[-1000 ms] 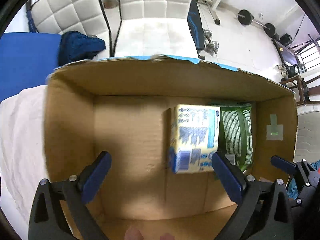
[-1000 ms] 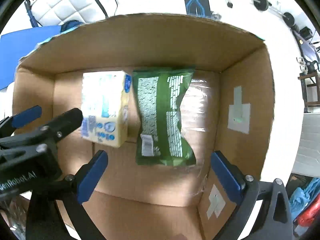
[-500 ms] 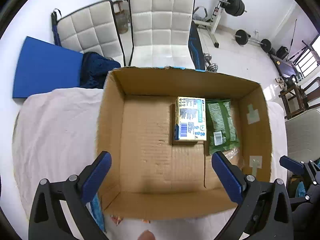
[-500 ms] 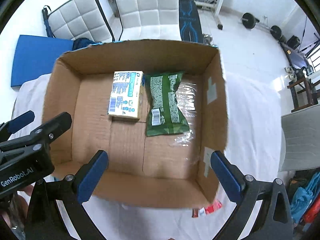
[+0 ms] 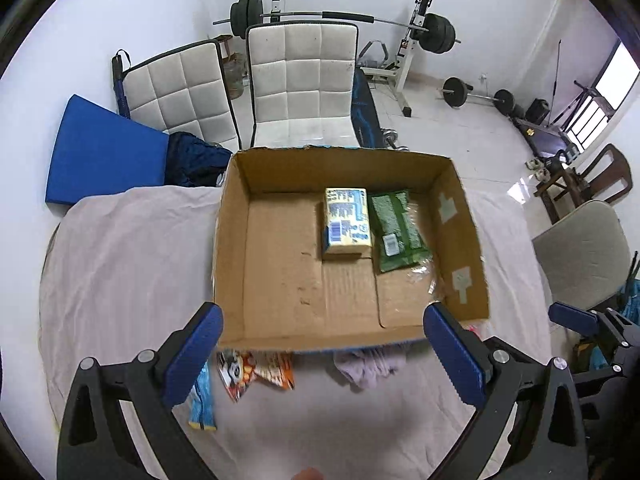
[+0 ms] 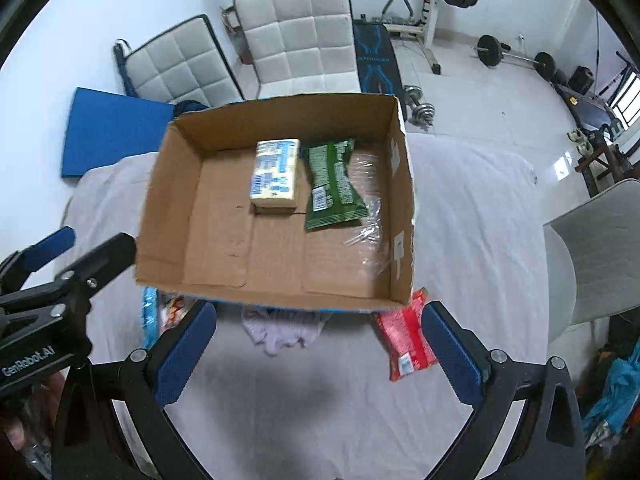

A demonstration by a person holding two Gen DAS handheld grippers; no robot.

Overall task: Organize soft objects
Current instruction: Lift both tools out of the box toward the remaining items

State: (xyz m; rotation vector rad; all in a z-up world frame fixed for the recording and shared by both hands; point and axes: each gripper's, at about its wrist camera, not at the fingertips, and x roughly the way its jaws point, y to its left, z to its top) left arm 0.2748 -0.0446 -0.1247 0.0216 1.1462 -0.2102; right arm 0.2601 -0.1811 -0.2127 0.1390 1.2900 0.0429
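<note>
An open cardboard box (image 5: 234,248) (image 6: 168,200) stands on a table covered with a pale cloth. Inside lie a yellow-and-blue pack (image 5: 346,220) (image 6: 276,174), a green packet (image 5: 396,228) (image 6: 332,184) and a clear plastic bag (image 6: 368,216). In front of the box lie an orange snack packet (image 5: 256,370), a blue wrapper (image 5: 202,404) (image 6: 149,312), a lilac cloth (image 5: 368,364) (image 6: 280,328) and a red packet (image 6: 404,340). My left gripper (image 5: 322,354) is open and empty, above the table before the box. My right gripper (image 6: 318,352) is open and empty, over the lilac cloth.
Two white padded chairs (image 5: 300,80) and a blue mat (image 5: 100,152) stand behind the table. A grey chair (image 5: 580,248) is at the right. Weights and a barbell rack (image 5: 416,32) stand on the floor beyond.
Both grippers have pulled up and back out of the box. The box now looks smaller, and the items on the cloth in front of it have come into view.
</note>
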